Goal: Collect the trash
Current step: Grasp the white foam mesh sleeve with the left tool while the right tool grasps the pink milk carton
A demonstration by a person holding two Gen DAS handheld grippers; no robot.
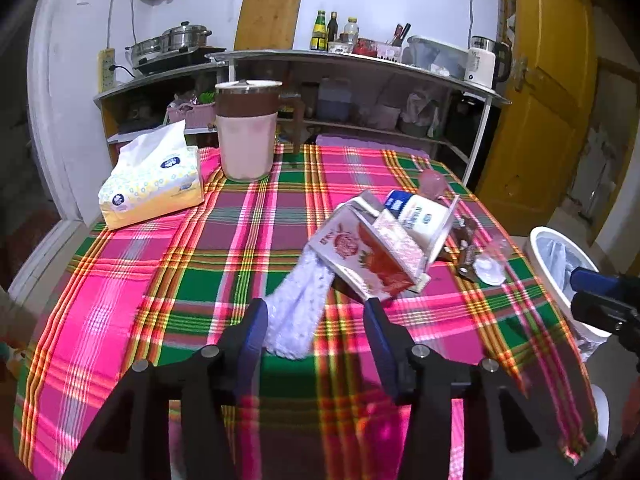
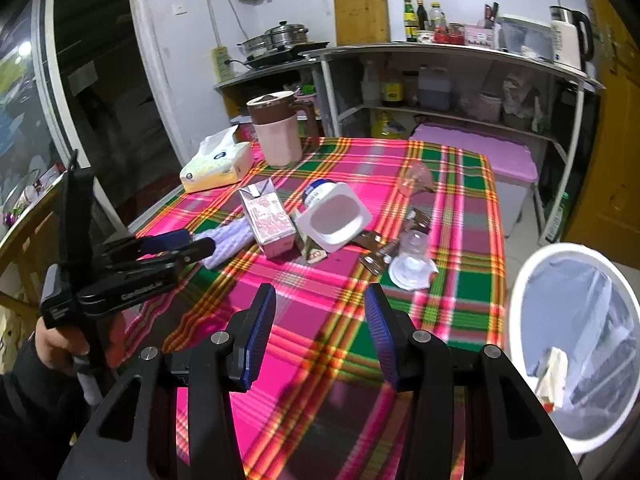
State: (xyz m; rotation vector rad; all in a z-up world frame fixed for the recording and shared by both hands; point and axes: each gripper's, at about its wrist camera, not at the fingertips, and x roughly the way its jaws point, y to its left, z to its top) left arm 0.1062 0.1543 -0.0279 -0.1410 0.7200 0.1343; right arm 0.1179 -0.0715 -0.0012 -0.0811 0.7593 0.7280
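Beside the table's right edge stands my landmark, the white bin with its clear liner, and I place everything else from it. Something pale and crumpled already lies inside it, so I judge the collecting has begun, though most of the litter is not yet cleared. Left of the bin, on the plaid tablecloth, a cluster waits: a pink strawberry milk carton, a white yogurt cup tipped on its side just beside the carton on the bin side, brown wrappers and a peeled foil lid nearer the bin, and a clear plastic cup farther back. Farthest from the bin in that cluster is a white lacy cloth-like strip; I cannot tell whether it counts as trash. My left gripper sits over that strip with its 2 blue pads spread, the strip's near end lying between them but unpinched. The strip's long axis runs from my left fingers up toward the carton, slanting toward the bin side. The carton lies tilted, its long axis slanting across the table, folded top pointing away from me and away from the bin. The yogurt cup's open mouth faces my right camera. My right gripper hovers over bare cloth just left of the bin, spread and empty. At the far left corner, well apart from the bin, the tissue box and pink jug look like keepers.
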